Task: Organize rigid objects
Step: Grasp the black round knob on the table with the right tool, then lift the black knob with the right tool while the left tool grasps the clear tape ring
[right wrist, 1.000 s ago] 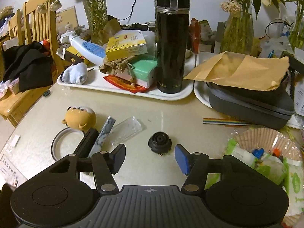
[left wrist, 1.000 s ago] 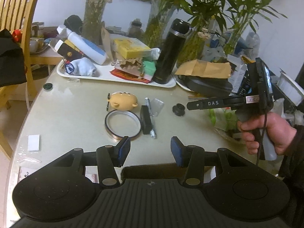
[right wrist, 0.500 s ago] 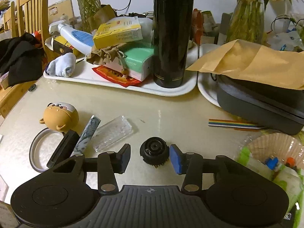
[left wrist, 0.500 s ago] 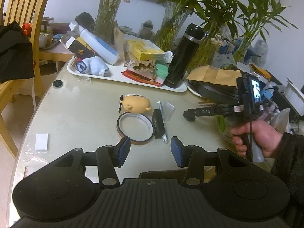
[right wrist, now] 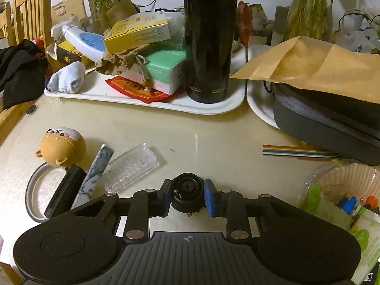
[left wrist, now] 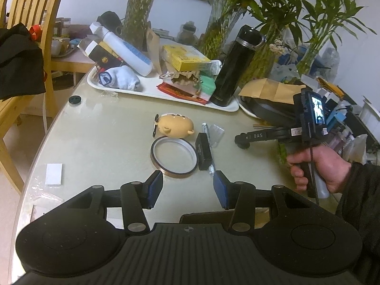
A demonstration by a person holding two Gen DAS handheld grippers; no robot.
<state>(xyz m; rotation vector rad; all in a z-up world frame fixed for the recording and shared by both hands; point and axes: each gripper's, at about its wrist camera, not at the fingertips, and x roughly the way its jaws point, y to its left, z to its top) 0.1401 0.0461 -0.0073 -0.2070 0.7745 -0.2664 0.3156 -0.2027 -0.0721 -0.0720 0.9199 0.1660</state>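
A small black round knob (right wrist: 187, 190) sits on the table between my right gripper's (right wrist: 188, 197) blue pads. The jaws are closing and both pads touch its sides. In the left wrist view a hand holds the right gripper (left wrist: 242, 141) low over the table, right of the loose items. My left gripper (left wrist: 187, 188) hovers open with nothing in it, just in front of a tape ring (left wrist: 174, 158). Beside the ring lie a black box (left wrist: 203, 152), a tan bear-shaped case (left wrist: 175, 124), a marbled stick (right wrist: 95, 175) and a clear plastic case (right wrist: 131, 166).
A white tray (right wrist: 142, 99) at the back holds a tall black flask (right wrist: 209, 38), boxes, a bottle and a sock. At the right are a grey case (right wrist: 327, 116) under a brown envelope, a rainbow ribbon cable (right wrist: 296, 150) and a paper liner (right wrist: 349, 185). A wooden chair (left wrist: 23, 47) stands left.
My right gripper came down and forward over the black knob, and its jaws narrowed from wide apart to touching the knob's sides. The left gripper stayed open and barely moved.
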